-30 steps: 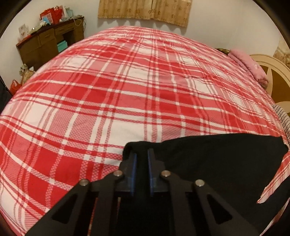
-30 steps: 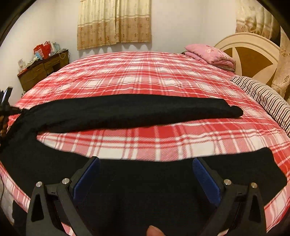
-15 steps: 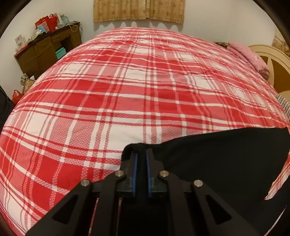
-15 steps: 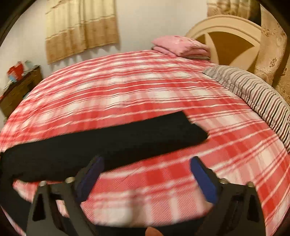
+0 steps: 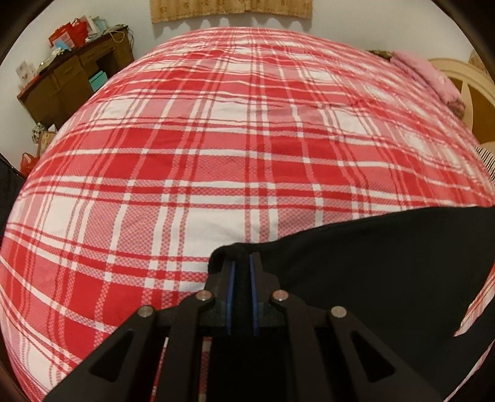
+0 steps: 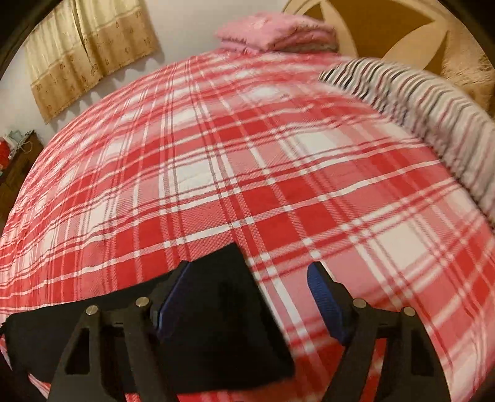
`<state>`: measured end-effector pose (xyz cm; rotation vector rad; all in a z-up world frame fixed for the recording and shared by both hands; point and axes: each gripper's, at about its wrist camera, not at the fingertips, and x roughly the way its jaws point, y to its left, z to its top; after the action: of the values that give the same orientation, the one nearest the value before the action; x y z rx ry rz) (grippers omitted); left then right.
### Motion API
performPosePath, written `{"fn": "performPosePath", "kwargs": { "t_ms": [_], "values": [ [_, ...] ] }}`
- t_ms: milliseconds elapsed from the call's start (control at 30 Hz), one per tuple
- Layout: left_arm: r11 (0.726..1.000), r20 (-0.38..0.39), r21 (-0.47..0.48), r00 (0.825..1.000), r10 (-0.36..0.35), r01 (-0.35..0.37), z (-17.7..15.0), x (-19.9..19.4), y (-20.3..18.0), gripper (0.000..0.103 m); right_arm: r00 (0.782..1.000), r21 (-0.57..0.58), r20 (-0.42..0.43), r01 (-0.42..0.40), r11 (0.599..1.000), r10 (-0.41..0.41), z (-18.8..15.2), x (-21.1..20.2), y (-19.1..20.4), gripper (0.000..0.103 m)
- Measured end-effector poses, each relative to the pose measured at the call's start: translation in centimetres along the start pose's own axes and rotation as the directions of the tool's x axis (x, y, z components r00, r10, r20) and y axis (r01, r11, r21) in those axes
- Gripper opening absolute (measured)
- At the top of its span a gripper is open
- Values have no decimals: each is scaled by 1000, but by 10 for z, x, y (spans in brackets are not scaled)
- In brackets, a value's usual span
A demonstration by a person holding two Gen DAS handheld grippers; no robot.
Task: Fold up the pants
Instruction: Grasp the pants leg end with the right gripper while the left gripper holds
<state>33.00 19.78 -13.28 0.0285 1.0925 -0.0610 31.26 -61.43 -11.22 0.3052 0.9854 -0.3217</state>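
The black pants (image 5: 386, 263) lie on a bed with a red and white checked sheet (image 5: 216, 154). The left tool (image 5: 241, 272) has its two blue pads (image 5: 229, 297) squeezed nearly together, and a bunched edge of the pants is pinched between them. From that spot the black cloth spreads out to the right and toward the near edge of the view.

In the right wrist view, the right tool (image 6: 247, 278) has its pads apart, about middle-wide, and they have just been closing in. The end of a pants leg (image 6: 222, 315) lies flat on the sheet, under the left pad and in the left part of the gap between the pads. The right pad (image 6: 324, 297) is over bare sheet. The pads do not press on the cloth. The rest of that leg runs off to the left, behind the tool's black frame.

Far off on the bed are a folded pink blanket (image 6: 275, 31) and a striped pillow (image 6: 433, 117) by the headboard (image 6: 371, 27). A brown desk (image 5: 71, 80) stands by the wall at far left.
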Motion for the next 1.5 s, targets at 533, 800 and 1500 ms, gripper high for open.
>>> {"fn": "performPosePath", "kwargs": {
  "t_ms": [533, 800, 1500],
  "values": [
    [999, 205, 37, 979, 3, -11, 1, -45, -7, 6, 981, -179, 57, -174, 968, 187, -9, -47, 34, 5],
    [985, 355, -13, 922, -155, 170, -33, -111, 19, 6, 892, -199, 301, -287, 937, 337, -58, -173, -2, 5],
    [933, 367, -72, 879, -303, 352, -172, -106, 47, 6, 872, -111, 292, -377, 919, 393, -239, -205, -93, 5]
  ]
}}
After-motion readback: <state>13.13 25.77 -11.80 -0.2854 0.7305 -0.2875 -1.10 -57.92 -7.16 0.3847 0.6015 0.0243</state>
